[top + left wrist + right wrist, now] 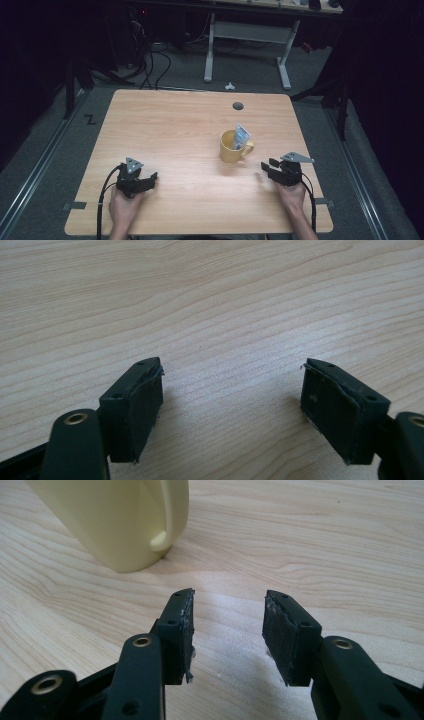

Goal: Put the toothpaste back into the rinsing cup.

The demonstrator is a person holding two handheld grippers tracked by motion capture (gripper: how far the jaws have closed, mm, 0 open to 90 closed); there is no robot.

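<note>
Seemingly at rest, both hand-held tools sit low on the wooden tabletop [165, 125] in the high view, one at lower left of the frame, one at lower right. At lower left the left gripper [150, 177] lies with its jaws spread wide and nothing between them; its own camera shows bare wood grain in the gap between the two black pads [135, 405]. At lower right the right gripper [267, 165] points toward the middle of the frame, its jaws parted by a moderate gap and likewise holding nothing.

Right of centre stands a yellow mug [234, 146], upright, its handle turned toward the right gripper. A small blue-and-white tube [240, 136], which looks like a toothpaste or cream tube, stands tilted inside the mug, its upper end poking above the rim. In the right gripper view the mug [125, 520] fills the upper left of the frame, near the jaws but clear of them, with the handle on the near side.

Judging from how things lie, the tube-in-mug placement appears done, or else nothing has begun: no tool touches either item. What is left, if anything, cannot be told from these pictures beyond the right gripper being the nearer one to the mug.
</note>
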